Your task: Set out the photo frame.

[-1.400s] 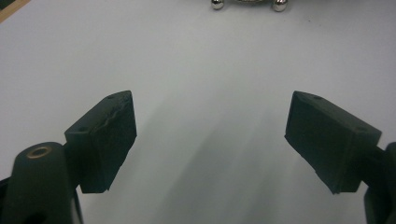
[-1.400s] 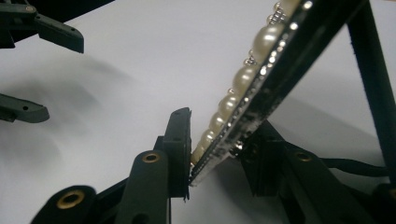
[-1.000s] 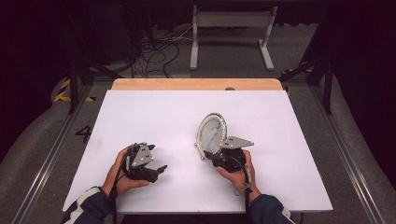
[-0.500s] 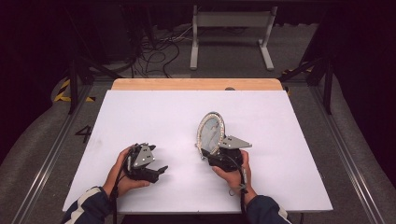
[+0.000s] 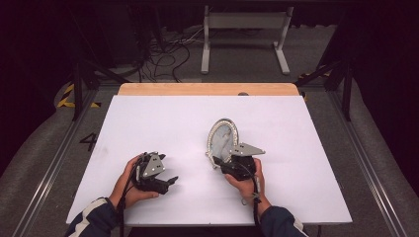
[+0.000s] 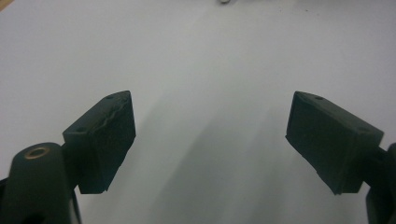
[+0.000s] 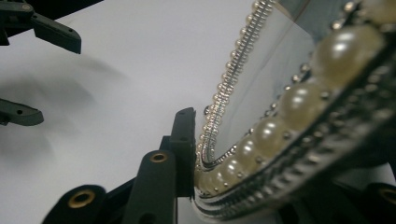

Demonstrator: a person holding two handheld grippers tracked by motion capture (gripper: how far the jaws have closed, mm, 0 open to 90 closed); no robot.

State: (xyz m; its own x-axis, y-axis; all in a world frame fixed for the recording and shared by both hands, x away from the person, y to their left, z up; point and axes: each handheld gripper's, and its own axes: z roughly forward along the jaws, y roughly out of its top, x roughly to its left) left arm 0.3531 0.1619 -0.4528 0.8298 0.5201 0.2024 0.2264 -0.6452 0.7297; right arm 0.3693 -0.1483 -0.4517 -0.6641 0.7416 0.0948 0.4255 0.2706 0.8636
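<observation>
An oval mirror with a rim of pearls and small beads stands tilted on edge on the white table, right of centre. My right gripper grips its lower rim. Its jaws have just been closing on it. In the right gripper view one finger presses against the pearl rim of the mirror, and the other jaw is hidden behind the frame. My left gripper rests low at the front left, apart from the mirror. Its jaws stand wide with only bare table between them.
A wooden strip runs along the table's far edge. Beyond it lie floor cables and a metal stand. Metal rails flank both sides. The left gripper also appears far off in the right gripper view.
</observation>
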